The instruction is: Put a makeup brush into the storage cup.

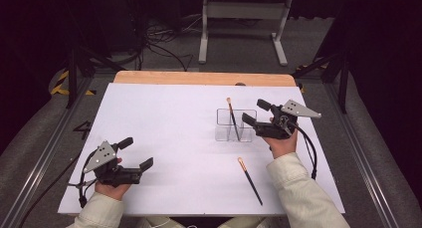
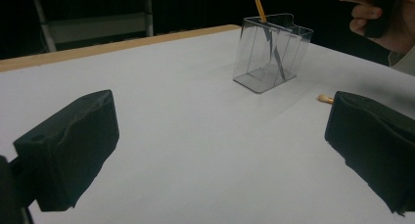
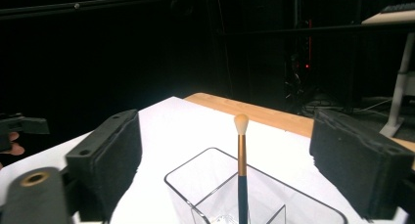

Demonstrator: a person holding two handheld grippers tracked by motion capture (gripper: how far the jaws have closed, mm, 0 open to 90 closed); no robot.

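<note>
A clear plastic holder (image 1: 236, 124) with two compartments stands right of the table's middle. A black-handled brush (image 1: 232, 117) with a pale tip leans upright inside it. A second brush (image 1: 250, 179) lies flat on the white table near the front. My right gripper (image 1: 257, 113) hovers open just right of the holder, its jaws wide apart above the holder (image 3: 254, 204) with the brush (image 3: 241, 155) standing between them, untouched. My left gripper (image 1: 137, 154) is open at the front left, holding nothing. It looks toward the holder (image 2: 272, 53) and the lying brush's tip (image 2: 324, 99).
The white sheet (image 1: 164, 138) covers a wooden table whose bare edge (image 1: 204, 78) shows at the back. Metal frame legs and cables stand on the floor beyond. Rails run along both table sides.
</note>
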